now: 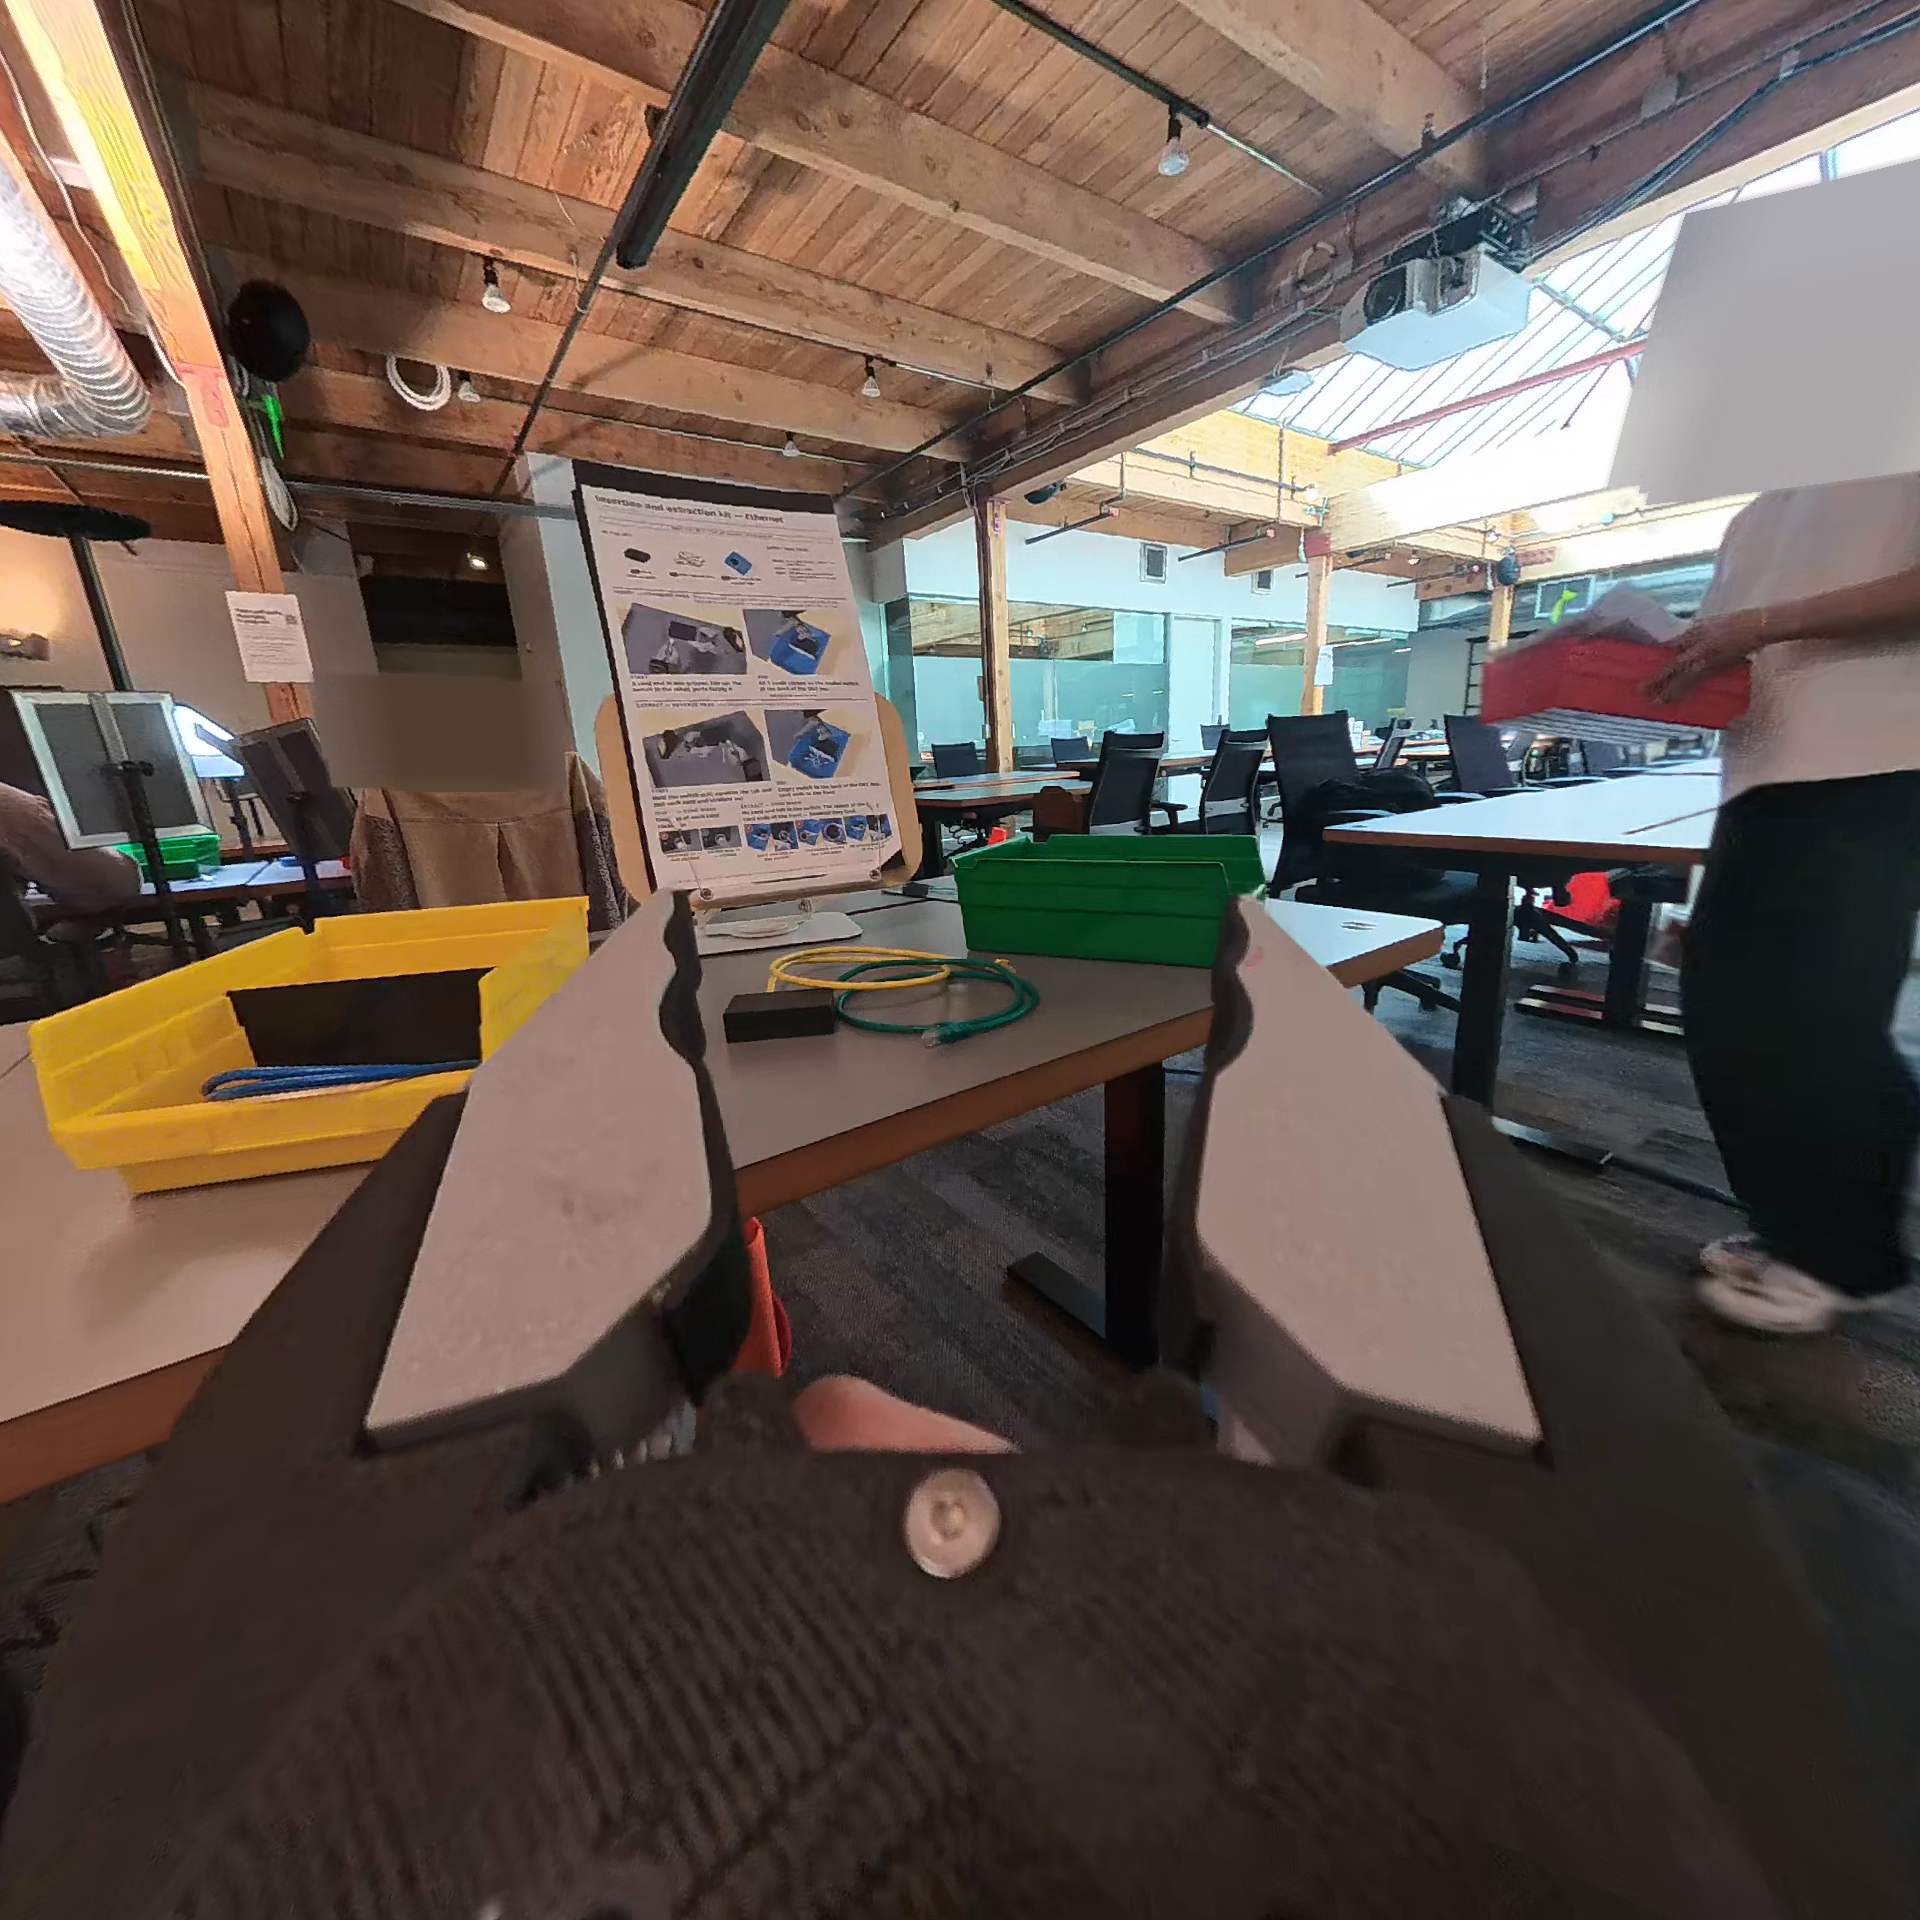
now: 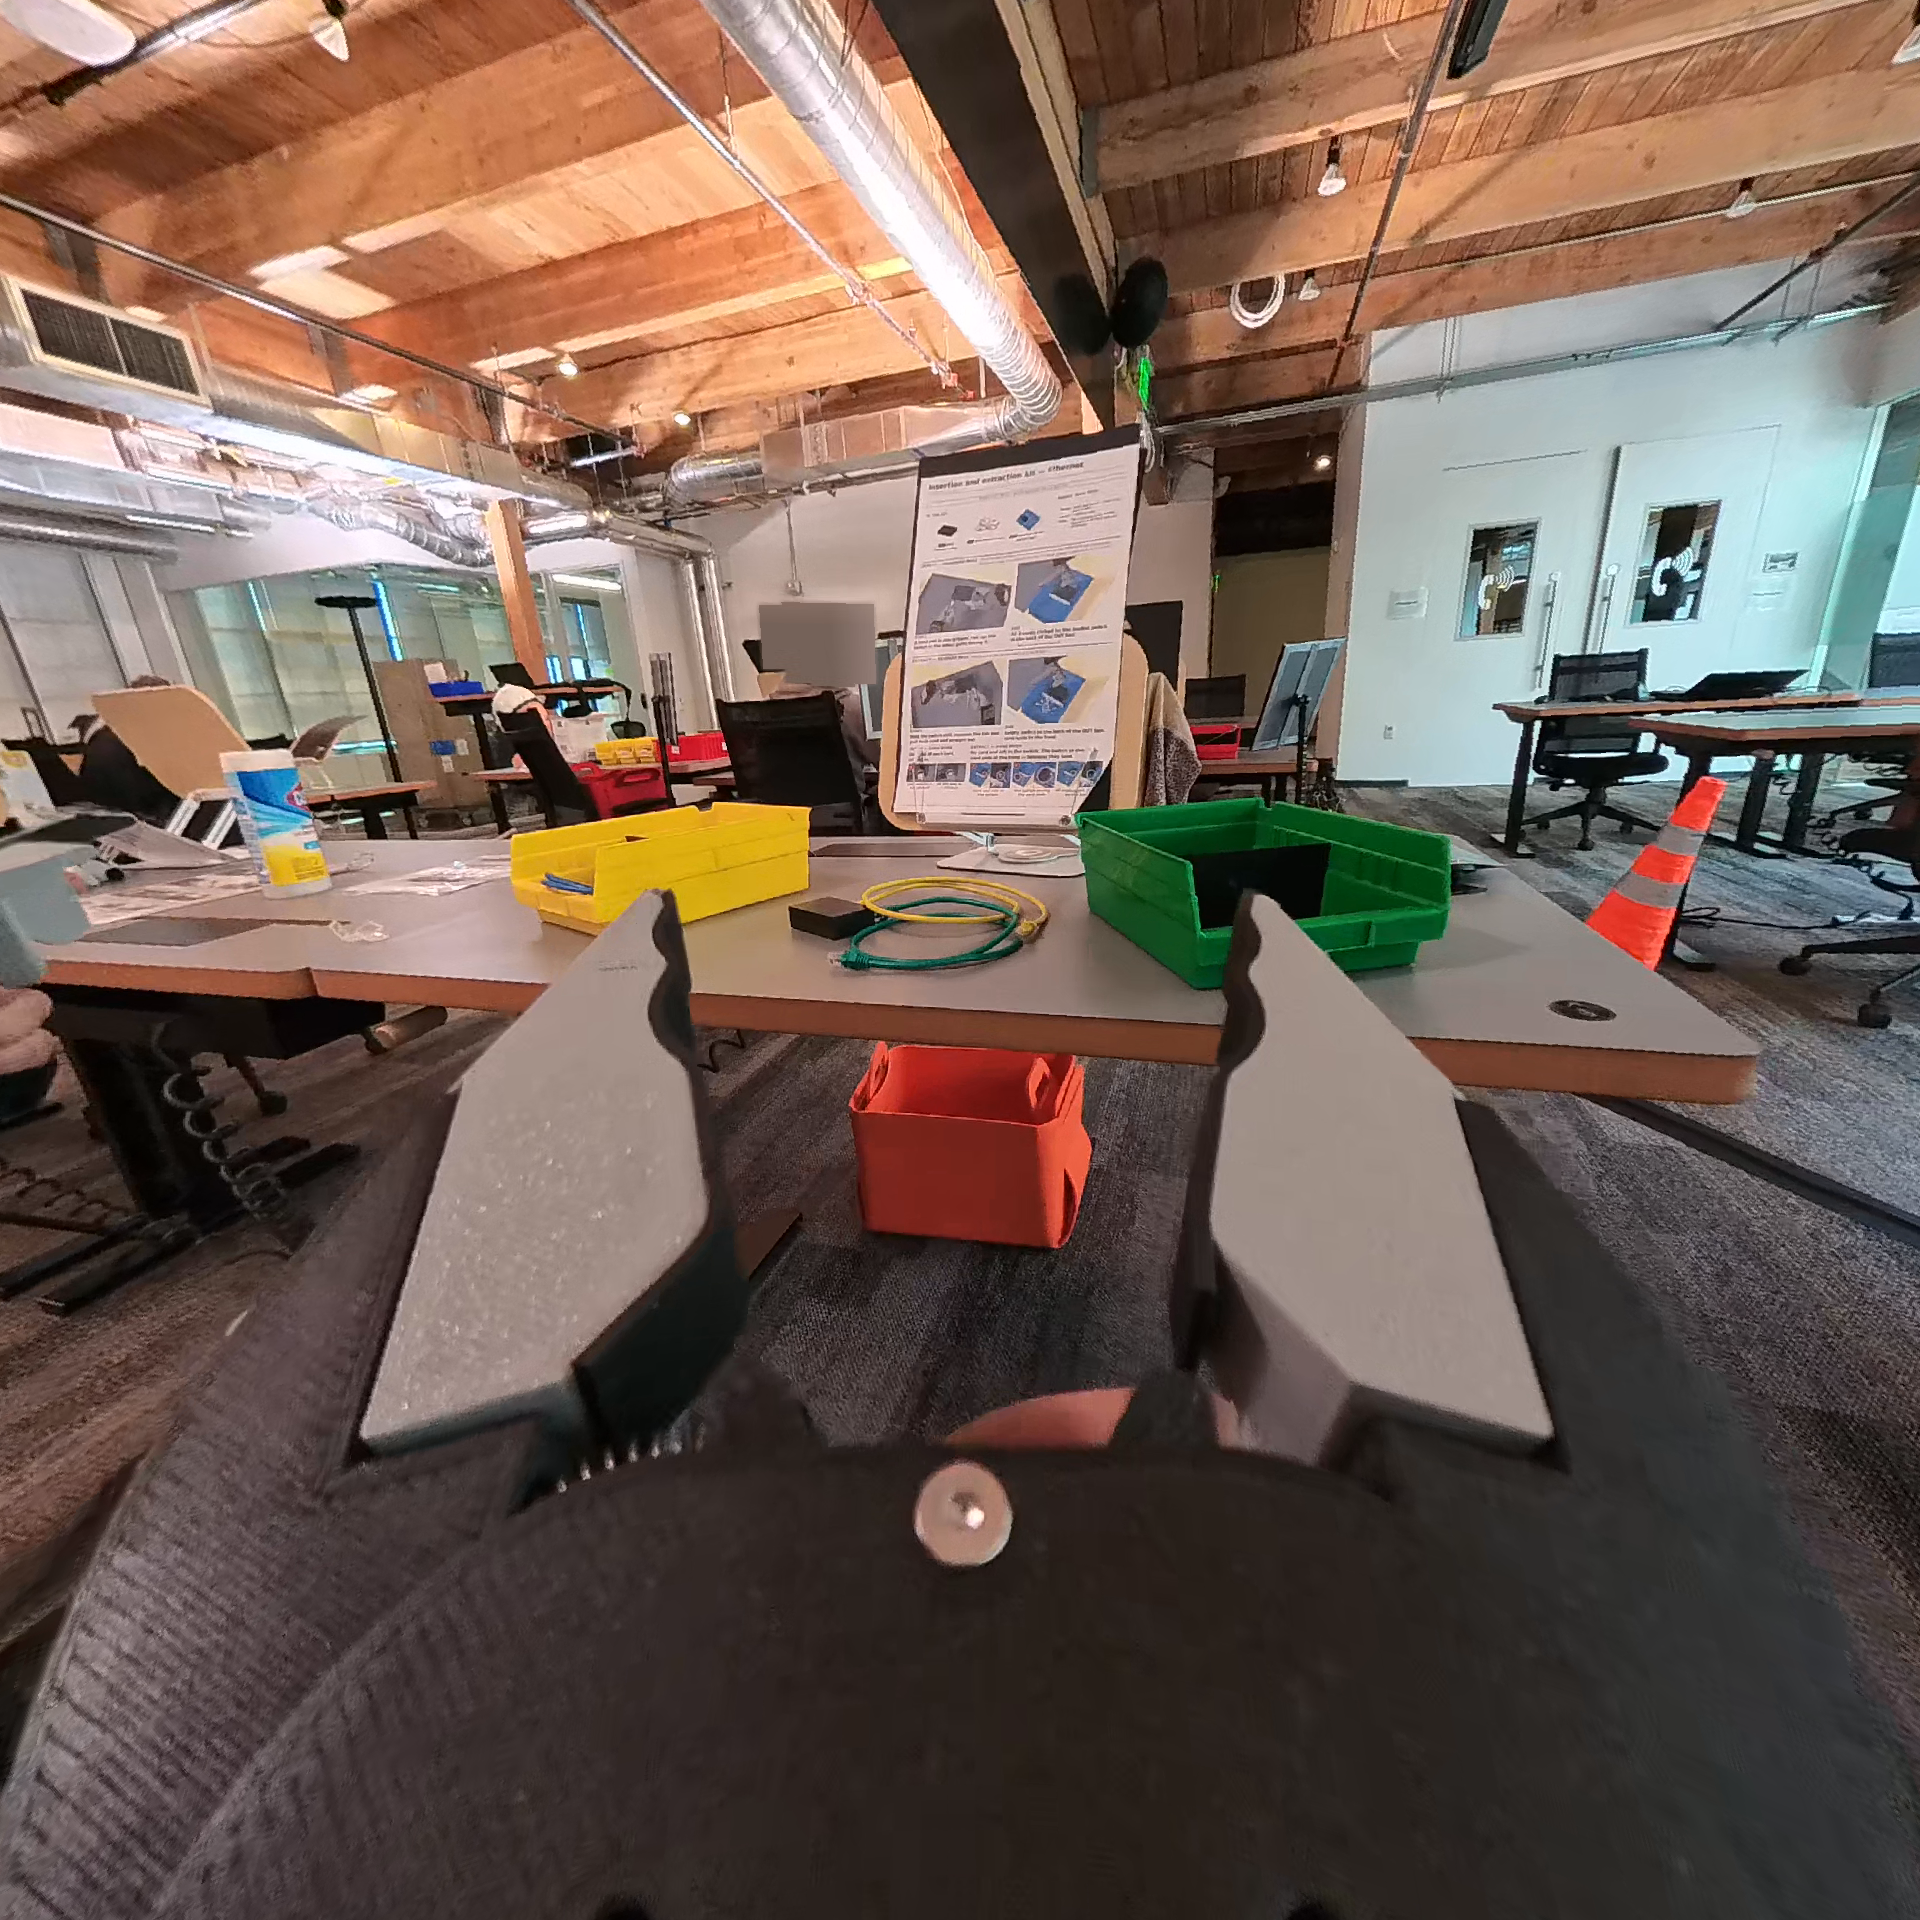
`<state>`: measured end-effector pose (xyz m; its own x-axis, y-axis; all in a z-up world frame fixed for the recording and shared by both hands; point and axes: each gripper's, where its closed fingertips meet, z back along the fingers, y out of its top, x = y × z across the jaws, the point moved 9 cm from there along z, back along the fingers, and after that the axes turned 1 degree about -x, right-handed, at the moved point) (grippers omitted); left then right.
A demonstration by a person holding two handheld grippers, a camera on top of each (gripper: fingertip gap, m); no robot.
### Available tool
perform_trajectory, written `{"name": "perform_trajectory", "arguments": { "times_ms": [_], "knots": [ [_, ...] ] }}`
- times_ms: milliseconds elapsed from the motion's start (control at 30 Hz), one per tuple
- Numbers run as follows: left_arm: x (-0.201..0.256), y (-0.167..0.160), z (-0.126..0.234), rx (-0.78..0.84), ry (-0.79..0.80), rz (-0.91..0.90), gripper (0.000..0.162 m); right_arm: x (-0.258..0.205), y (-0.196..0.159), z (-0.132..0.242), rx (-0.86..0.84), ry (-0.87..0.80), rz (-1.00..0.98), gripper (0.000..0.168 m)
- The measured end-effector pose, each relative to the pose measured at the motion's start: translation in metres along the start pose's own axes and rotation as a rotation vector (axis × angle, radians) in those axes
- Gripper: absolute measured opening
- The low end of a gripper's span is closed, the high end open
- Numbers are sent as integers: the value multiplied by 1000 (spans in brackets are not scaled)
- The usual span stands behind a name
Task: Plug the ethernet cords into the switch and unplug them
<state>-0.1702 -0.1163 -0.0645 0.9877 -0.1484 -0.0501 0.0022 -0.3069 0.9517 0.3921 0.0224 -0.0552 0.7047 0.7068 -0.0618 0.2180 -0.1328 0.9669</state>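
Crosswise lies the switch [image 2: 828, 916], both grippers [image 1: 956, 935] [image 2: 956, 935] spread empty

Open-plan office, loft style. Exposed timber ceiling [image 2: 727, 239] with silver duct [image 2: 883, 177] and track lights. Rows of desks [image 1: 1538, 821] with black office chairs [image 1: 1309, 790], far right. Glass partitions [image 1: 1049, 665] behind. Grey carpet [image 2: 1818, 1060].

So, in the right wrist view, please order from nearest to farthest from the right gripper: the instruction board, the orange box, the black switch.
1. Orange box, on the floor under the table.
2. Black switch, on the tabletop beside the cords.
3. Instruction board, standing at the table's far edge.
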Motion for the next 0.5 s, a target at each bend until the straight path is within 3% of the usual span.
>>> {"name": "perform_trajectory", "arguments": {
  "times_ms": [500],
  "knots": [
    [4, -5, 0, -22, -20, 8, 98, -2, 1, 4, 2, -18, 37, 102]
  ]
}}
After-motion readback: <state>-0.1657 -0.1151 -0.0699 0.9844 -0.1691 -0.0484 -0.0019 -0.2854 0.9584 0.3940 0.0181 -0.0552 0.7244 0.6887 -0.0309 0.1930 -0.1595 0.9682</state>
